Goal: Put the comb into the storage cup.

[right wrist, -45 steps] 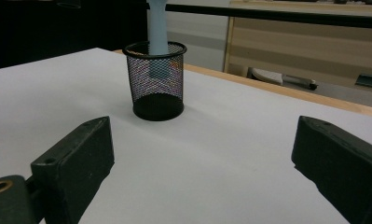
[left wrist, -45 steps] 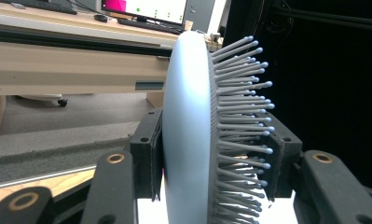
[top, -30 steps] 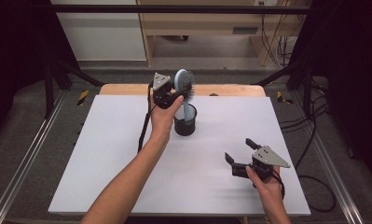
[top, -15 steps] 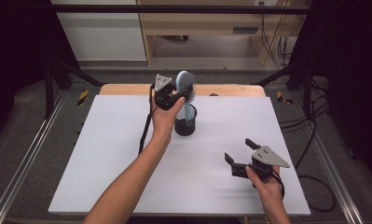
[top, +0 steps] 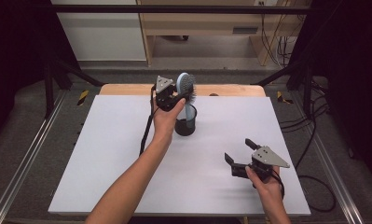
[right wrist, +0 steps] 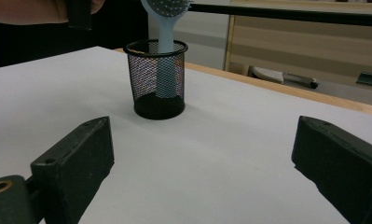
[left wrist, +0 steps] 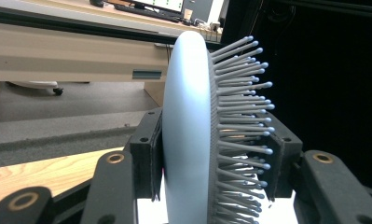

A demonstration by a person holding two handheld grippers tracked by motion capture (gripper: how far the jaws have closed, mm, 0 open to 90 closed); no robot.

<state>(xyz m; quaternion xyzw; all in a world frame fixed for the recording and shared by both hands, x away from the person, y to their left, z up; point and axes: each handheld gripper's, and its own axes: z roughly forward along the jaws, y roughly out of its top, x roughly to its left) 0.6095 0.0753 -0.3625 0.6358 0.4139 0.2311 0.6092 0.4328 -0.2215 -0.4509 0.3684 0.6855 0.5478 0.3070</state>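
1. Standing upright, pale-blue hairbrush [top: 187,88] has its handle down inside black mesh cup [top: 186,127]; head rises above the rim, bristles facing right in high view.
2. Left gripper [top: 178,97]: jaws pinch brush head, one pad on the smooth back, other against the bristles (see left gripper view, brush [left wrist: 193,130]).
3. Cup sits on white table [top: 104,163], toward far edge, approx. centre.
4. Right gripper [top: 239,157]: jaws spread wide, nothing btwn them; held low over near-right part of table, well apart from cup [right wrist: 156,79], pointing toward it.
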